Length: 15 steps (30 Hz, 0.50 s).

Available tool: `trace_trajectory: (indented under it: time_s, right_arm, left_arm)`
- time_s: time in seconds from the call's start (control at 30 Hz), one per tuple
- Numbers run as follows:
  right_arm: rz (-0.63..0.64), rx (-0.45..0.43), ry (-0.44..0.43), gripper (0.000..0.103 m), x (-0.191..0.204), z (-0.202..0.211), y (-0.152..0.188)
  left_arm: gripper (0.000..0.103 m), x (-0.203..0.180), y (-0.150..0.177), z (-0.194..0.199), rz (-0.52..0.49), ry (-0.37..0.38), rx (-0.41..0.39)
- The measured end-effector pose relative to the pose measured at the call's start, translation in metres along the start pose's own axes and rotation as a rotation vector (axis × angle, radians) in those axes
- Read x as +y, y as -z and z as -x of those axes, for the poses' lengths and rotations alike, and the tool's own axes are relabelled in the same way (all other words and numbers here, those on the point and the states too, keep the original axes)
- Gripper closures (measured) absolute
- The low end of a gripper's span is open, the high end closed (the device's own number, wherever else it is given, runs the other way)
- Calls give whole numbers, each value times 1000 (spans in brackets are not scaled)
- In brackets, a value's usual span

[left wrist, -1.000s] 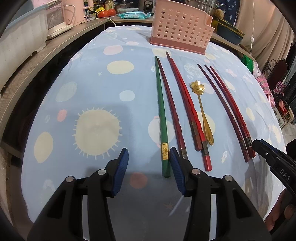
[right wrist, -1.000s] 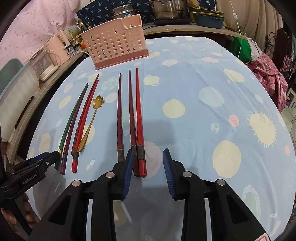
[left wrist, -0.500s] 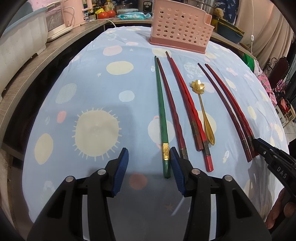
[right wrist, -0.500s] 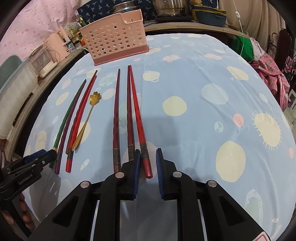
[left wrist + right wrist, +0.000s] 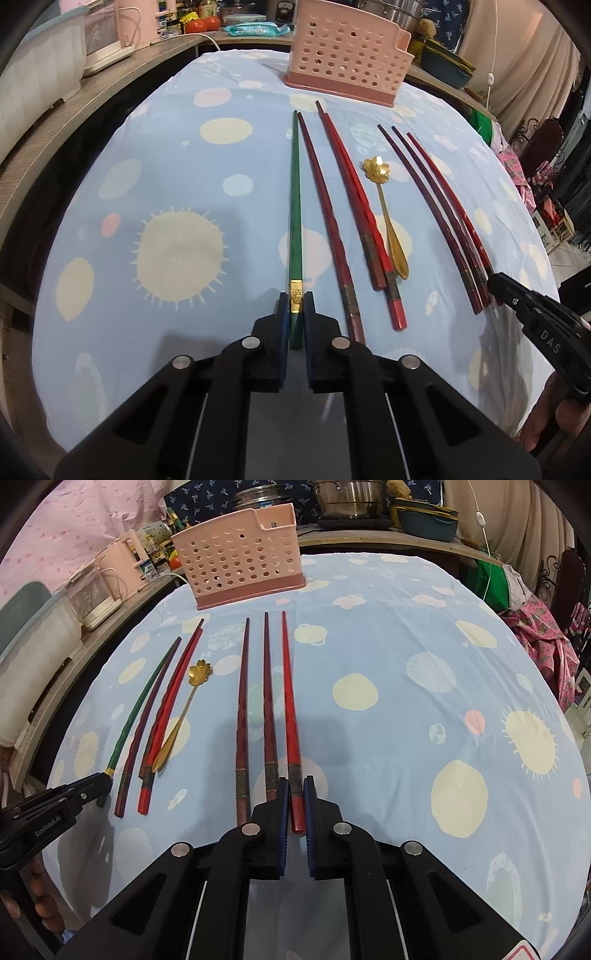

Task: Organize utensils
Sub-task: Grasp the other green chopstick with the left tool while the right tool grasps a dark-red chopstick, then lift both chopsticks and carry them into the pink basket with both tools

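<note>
Right at my fingertips, my left gripper [image 5: 294,306] is clenched on the butt end of the green chopstick [image 5: 295,206], its blue pads [image 5: 283,317] pressed against either side just below the gold band, and my right gripper [image 5: 295,794] is clamped the same way on the bright red chopstick [image 5: 290,701], the rightmost of the whole row. Both sticks lie flat on the blue spotted tablecloth [image 5: 424,709] with their tips pointing away from me. Just to the left of my red stick run two darker red chopsticks [image 5: 242,716], nearly parallel and close beside it. Between my two grips lie a dark red chopstick [image 5: 325,218] next to the green one, then a pair of red chopsticks [image 5: 354,192] pressed side by side, and a small gold spoon [image 5: 386,218] with a flower-shaped bowl, its handle end touching that pair near their butt ends. Farther back, past all the tips, the pink perforated utensil basket [image 5: 240,557] stands upright on the cloth, well apart from the sticks. Behind it, along the counter, I see steel pots [image 5: 347,496] and a pale pink kettle [image 5: 122,565].
</note>
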State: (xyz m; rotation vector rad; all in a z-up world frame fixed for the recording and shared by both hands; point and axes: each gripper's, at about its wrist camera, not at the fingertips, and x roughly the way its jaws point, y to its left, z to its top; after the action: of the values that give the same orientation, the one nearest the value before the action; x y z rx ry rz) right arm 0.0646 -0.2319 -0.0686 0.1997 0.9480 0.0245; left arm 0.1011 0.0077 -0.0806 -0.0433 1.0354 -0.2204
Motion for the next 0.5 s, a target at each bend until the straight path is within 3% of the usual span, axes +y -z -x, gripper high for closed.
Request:
trace_trajectory:
  time_s: [0.27, 0.5]
  right_arm:
    - [-10, -74, -21, 96, 1, 32, -11]
    - [-39, -172, -47, 96, -3, 70, -34]
  left_arm:
    - [96, 3, -3, 26, 21, 23, -44]
    - [96, 9, -27, 70, 50, 40, -154]
